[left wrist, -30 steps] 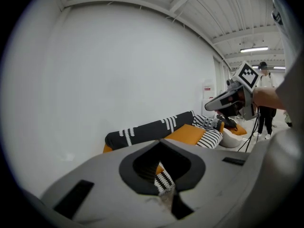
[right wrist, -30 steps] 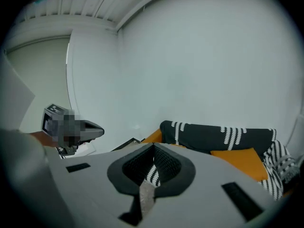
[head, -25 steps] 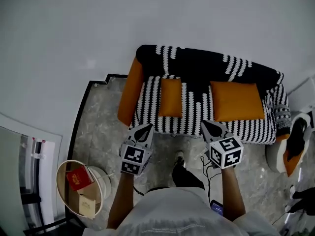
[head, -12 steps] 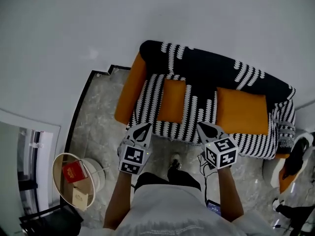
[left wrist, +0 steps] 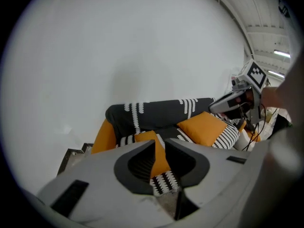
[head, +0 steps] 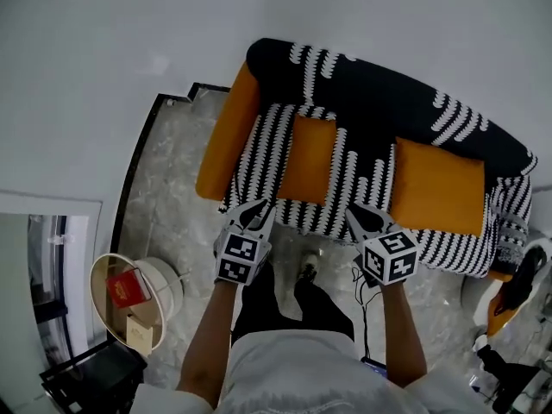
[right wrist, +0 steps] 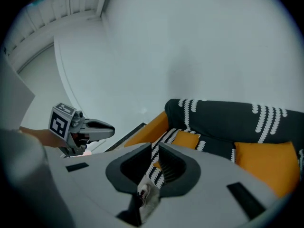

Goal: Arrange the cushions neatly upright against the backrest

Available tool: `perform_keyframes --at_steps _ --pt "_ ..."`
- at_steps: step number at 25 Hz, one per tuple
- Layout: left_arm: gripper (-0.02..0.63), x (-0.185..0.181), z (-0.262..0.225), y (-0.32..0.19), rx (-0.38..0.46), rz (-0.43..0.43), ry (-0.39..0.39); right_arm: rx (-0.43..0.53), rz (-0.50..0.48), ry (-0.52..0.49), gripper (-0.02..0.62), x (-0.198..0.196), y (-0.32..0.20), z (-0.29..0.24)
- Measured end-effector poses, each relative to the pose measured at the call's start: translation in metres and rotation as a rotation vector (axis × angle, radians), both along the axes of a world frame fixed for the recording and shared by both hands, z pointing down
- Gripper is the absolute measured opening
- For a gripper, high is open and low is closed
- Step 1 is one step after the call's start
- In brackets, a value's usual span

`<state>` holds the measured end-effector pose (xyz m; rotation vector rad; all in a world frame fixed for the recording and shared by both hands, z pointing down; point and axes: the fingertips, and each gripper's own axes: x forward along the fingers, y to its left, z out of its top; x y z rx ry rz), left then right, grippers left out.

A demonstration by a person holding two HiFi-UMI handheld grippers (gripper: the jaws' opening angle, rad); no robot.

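1. The left tongs (head: 259,212) are slightly spread, their jaws having just been opening. Nothing sits between them, and only the sofa shows through the gap.
2. The right tongs (head: 360,218) are barely parted, their jaws also having just been opening. They hold nothing either.
3. Both tongs hang over the front edge of the striped seat (head: 263,149), side by side and apart from each other. Neither touches a cushion.
4. The small cushion (head: 309,159) lies ahead of the left tongs, a little toward the right tongs and near them.
5. The large cushion (head: 438,198) lies ahead of the right tongs and off to their right.
6. Both cushions seem to lie flat on the seat, their far edges near the backrest (head: 371,84) beyond the tongs, rather than standing against it.
7. Judged from this, the arranging has not begun: 0 of 2 cushions stand upright.
8. What is left is to reach forward, pinch each cushion, tip it up and lean it against the backrest, the 2 set evenly.
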<state>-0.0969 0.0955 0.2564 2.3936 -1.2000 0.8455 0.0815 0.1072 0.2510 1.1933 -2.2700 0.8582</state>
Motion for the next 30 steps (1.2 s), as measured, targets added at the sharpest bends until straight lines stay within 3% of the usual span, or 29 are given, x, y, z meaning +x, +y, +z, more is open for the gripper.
perform_keyframes --at_steps 7,14,20,26,30 --pt "0.112 -0.028 0.1 -0.025 -0.107 0.002 0.001 -0.092 0.043 -0.019 0.086 -0.021 -0.03 0.094" --pt "0.112 -0.036 0.196 -0.034 -0.205 0.02 0.012 -0.179 0.115 -0.008 0.087 -0.018 -0.034 0.195" --pt "0.112 -0.034 0.259 -0.031 -0.259 0.013 0.025 -0.24 0.116 0.028 0.089 -0.013 -0.026 0.265" --pt "0.112 -0.024 0.301 -0.043 -0.261 0.043 0.015 -0.301 0.112 0.046 0.089 -0.013 -0.025 0.328" --pt "0.114 -0.021 0.323 -0.05 -0.24 0.091 -0.048 -0.347 0.109 0.061 0.103 -0.017 -0.023 0.367"
